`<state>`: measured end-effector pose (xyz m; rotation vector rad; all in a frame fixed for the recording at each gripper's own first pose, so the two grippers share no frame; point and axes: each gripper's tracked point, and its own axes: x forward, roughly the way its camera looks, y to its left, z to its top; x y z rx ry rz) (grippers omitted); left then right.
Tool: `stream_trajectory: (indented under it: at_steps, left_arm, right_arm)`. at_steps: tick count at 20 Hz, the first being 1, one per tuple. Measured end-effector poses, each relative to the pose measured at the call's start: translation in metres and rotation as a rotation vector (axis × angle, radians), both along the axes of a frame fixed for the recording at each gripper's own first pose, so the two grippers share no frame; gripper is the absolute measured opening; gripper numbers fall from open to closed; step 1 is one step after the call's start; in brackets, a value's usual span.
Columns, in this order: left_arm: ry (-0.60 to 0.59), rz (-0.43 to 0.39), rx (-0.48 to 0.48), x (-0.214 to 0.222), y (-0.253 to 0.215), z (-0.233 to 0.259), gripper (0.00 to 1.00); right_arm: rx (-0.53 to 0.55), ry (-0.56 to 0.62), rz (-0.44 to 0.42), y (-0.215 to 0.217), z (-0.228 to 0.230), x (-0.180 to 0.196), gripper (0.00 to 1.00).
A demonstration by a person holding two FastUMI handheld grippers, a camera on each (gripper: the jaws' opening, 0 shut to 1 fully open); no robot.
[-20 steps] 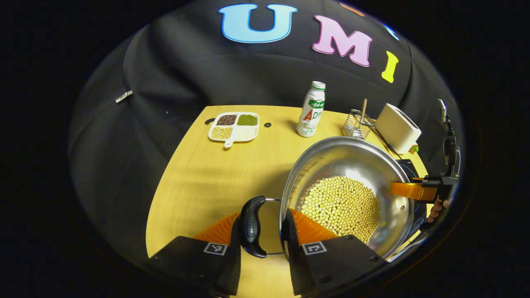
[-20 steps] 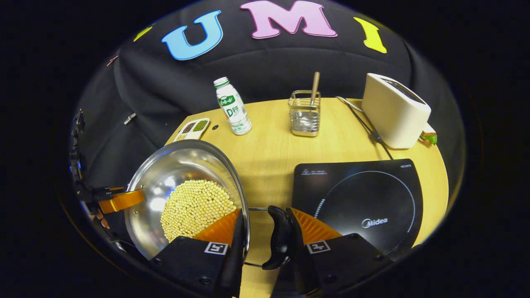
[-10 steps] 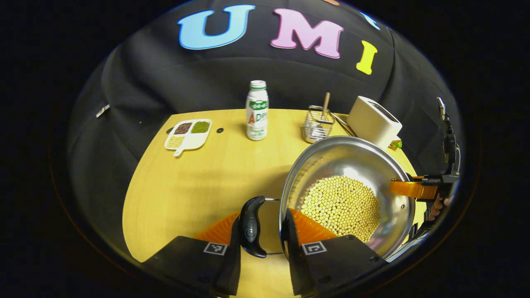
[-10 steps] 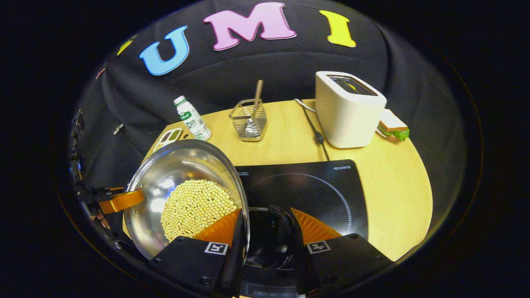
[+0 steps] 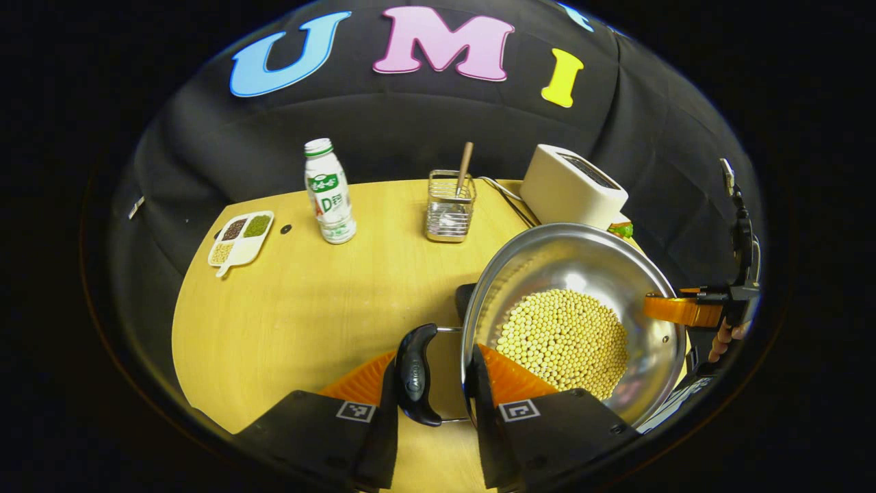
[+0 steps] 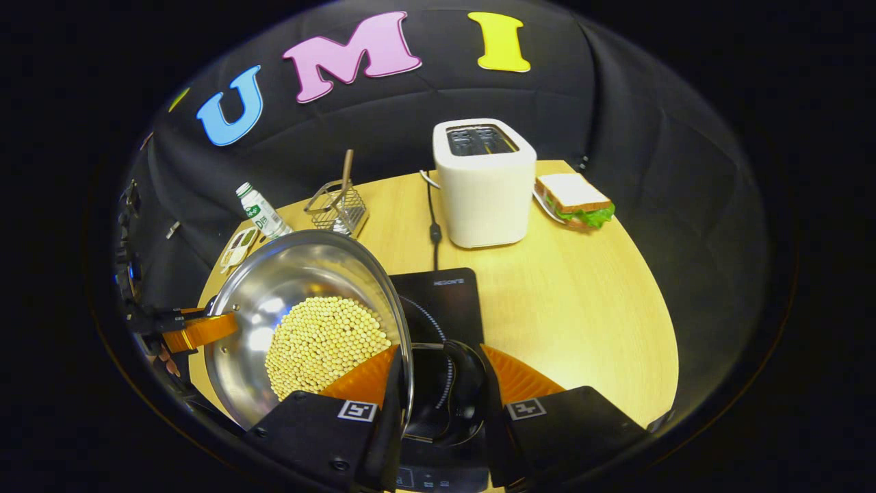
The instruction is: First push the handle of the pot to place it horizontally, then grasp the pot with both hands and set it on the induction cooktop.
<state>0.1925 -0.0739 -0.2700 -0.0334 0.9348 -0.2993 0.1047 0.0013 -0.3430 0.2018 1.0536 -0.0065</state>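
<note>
Overhead, the pot (image 6: pixel 301 315) hangs above the induction cooktop (image 6: pixel 438 301) edge — yellow beans (image 6: pixel 321 342) heaped inside. Left gripper (image 5: pixel 431 383) jaws are clamped on one black side handle (image 5: pixel 415 373), right gripper (image 6: pixel 445 390) jaws on the other handle (image 6: pixel 469 383). Bare tabletop (image 6: pixel 588 315) lies at 3 o'clock, with the toaster (image 6: pixel 484 181) at 12.

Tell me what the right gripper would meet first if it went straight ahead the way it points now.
Probably the toaster. The right gripper, shut on the pot handle, points across the cooktop toward it; depth is unclear, so it might pass over.
</note>
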Motion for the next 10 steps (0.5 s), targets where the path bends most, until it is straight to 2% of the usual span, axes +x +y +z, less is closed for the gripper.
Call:
stream_trajectory:
  at_steps: [8, 9, 10]
  left_arm:
    - [0.016, -0.023, -0.001, 0.001, -0.032, -0.008, 0.51]
    - [0.018, -0.024, 0.001, 0.001, -0.033, -0.011, 0.51]
    - [0.029, -0.025, 0.0, -0.001, -0.036, -0.017, 0.51]
  right_arm:
    - [-0.002, 0.026, -0.025, -0.032, -0.006, -0.005, 0.54]
    - [-0.007, 0.028, -0.023, -0.034, -0.009, -0.008, 0.5]
    - [-0.012, 0.035, -0.022, -0.035, -0.014, -0.009, 0.54]
